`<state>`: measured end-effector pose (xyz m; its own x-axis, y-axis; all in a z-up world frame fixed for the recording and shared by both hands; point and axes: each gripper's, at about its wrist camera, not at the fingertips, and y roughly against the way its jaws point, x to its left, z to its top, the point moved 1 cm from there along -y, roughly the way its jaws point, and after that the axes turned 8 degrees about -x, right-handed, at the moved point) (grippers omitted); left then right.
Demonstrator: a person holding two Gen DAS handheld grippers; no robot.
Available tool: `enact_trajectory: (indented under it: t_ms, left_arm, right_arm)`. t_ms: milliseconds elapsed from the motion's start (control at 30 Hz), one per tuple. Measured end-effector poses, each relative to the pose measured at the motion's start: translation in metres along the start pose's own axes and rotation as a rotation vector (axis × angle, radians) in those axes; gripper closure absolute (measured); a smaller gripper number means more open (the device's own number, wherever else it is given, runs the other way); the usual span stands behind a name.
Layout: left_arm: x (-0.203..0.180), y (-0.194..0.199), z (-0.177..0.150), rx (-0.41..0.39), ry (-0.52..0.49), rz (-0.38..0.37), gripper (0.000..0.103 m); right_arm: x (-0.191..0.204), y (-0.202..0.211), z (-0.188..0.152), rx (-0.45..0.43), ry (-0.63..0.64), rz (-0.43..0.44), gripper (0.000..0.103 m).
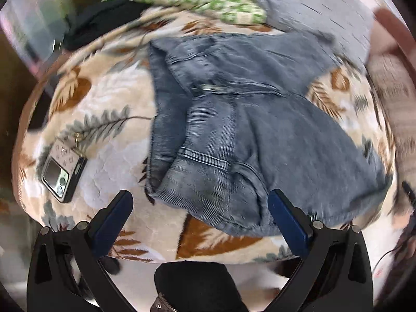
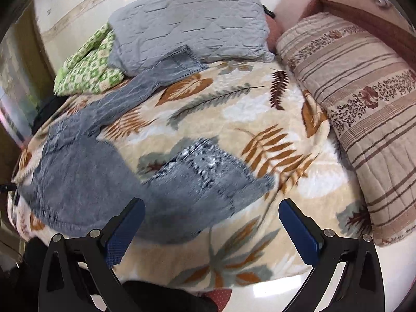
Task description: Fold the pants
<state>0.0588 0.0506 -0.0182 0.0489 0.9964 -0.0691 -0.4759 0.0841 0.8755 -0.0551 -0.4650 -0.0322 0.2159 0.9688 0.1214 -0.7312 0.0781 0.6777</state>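
Note:
Grey-blue jeans (image 1: 234,130) lie spread on a leaf-patterned blanket (image 1: 104,98). In the left wrist view the waistband is at the left and the legs run off to the right. My left gripper (image 1: 200,213) is open and empty, just above the near edge of the waist part. In the right wrist view the jeans (image 2: 85,171) lie at the left, one leg reaching to the back and the other leg's hem near the middle. My right gripper (image 2: 212,221) is open and empty over that near leg.
A phone (image 1: 62,171) lies on the blanket left of the jeans. A grey quilted pillow (image 2: 189,23), a green patterned cloth (image 2: 88,72) and a black garment (image 1: 98,23) lie at the back. A striped folded quilt (image 2: 364,109) runs along the right.

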Motion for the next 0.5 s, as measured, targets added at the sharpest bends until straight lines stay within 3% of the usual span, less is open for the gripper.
enact_trajectory:
  t_ms: [167, 267, 500]
  left_arm:
    - [0.022, -0.033, -0.009, 0.112, 0.123, -0.031, 0.000]
    - [0.020, -0.044, -0.024, 0.169, 0.163, -0.080, 0.000]
    - [0.010, -0.060, -0.036, 0.246, 0.201, -0.158, 0.000]
  right_arm:
    - [-0.017, -0.040, 0.024, 0.059, -0.057, 0.026, 0.000]
    - [-0.007, -0.075, 0.030, 0.118, -0.020, 0.060, 0.000]
    - [0.012, -0.149, 0.027, 0.257, 0.088, 0.054, 0.000]
